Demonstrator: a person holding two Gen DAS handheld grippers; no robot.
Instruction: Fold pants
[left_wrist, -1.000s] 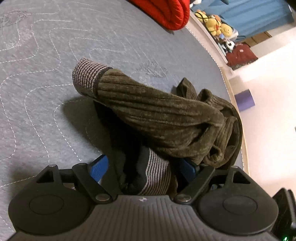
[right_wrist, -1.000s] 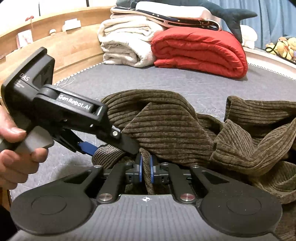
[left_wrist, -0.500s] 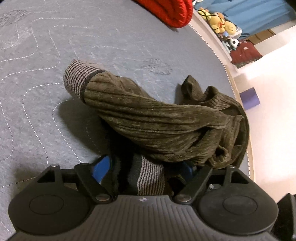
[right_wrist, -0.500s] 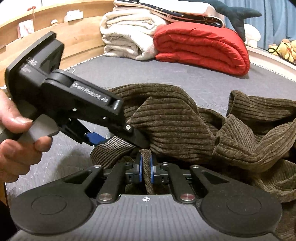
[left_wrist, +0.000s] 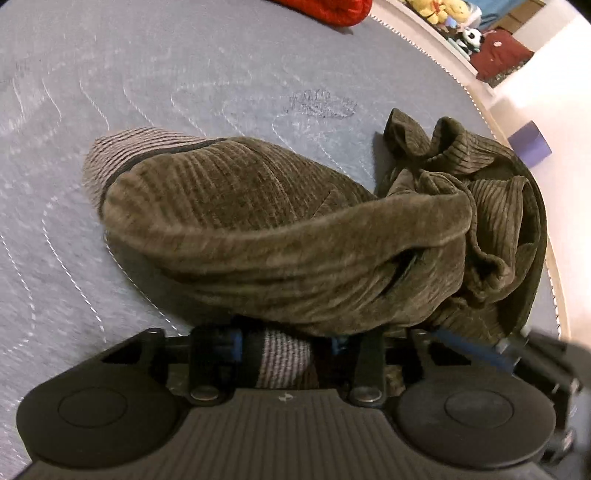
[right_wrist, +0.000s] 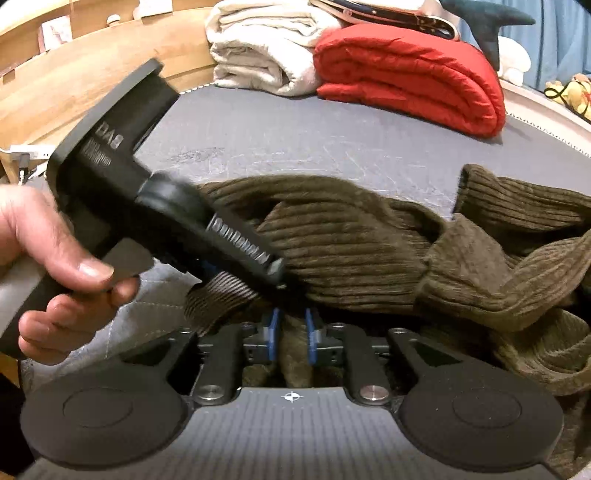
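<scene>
Pants: one olive corduroy pair (left_wrist: 280, 236), bunched in a heap on the grey quilted mattress (left_wrist: 184, 74), striped cuff (left_wrist: 107, 158) poking out left.
Left gripper (left_wrist: 284, 341): jaws clamped on a striped cuff.
Right gripper (right_wrist: 291, 334): jaws narrow, pinching a corduroy fold.
Edges: heap lies near the mattress's right edge; bare mattress beyond.
Blankets: two, one red (right_wrist: 410, 74), one cream (right_wrist: 266, 55), at the far side.

1. The left tool (right_wrist: 236, 273), seen from the right wrist view, carries raised "GenRobot.AI" lettering along its arm, blurred.
2. Its black rear block reads "DAS"; smaller print below is unreadable.
</scene>
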